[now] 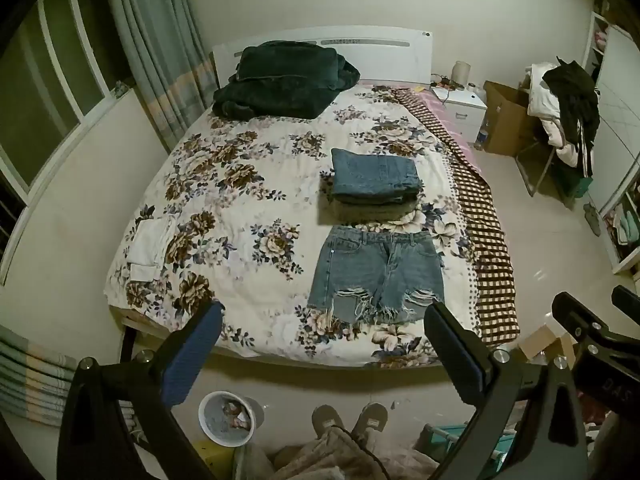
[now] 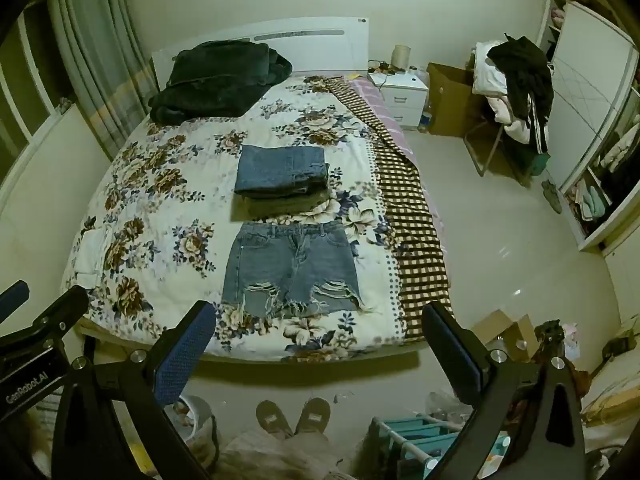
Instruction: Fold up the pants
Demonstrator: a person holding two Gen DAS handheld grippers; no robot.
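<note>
Frayed denim shorts (image 1: 378, 270) lie flat and unfolded on the floral bedspread (image 1: 248, 216), waistband away from me; they also show in the right wrist view (image 2: 290, 268). Just behind them sits a stack of folded jeans (image 1: 376, 180), also seen in the right wrist view (image 2: 282, 176). My left gripper (image 1: 324, 316) is open and empty, held above the floor short of the bed's foot. My right gripper (image 2: 320, 316) is open and empty at the same distance, and its body shows at the right edge of the left wrist view (image 1: 592, 328).
A dark blanket (image 1: 280, 80) lies by the headboard and a folded white cloth (image 1: 150, 246) at the bed's left edge. A checked sheet (image 1: 484, 216) hangs down the right side. A bin (image 1: 228, 418), my slippers (image 1: 348, 420), a drying rack (image 2: 416, 436) and cardboard boxes (image 2: 508, 332) are on the floor.
</note>
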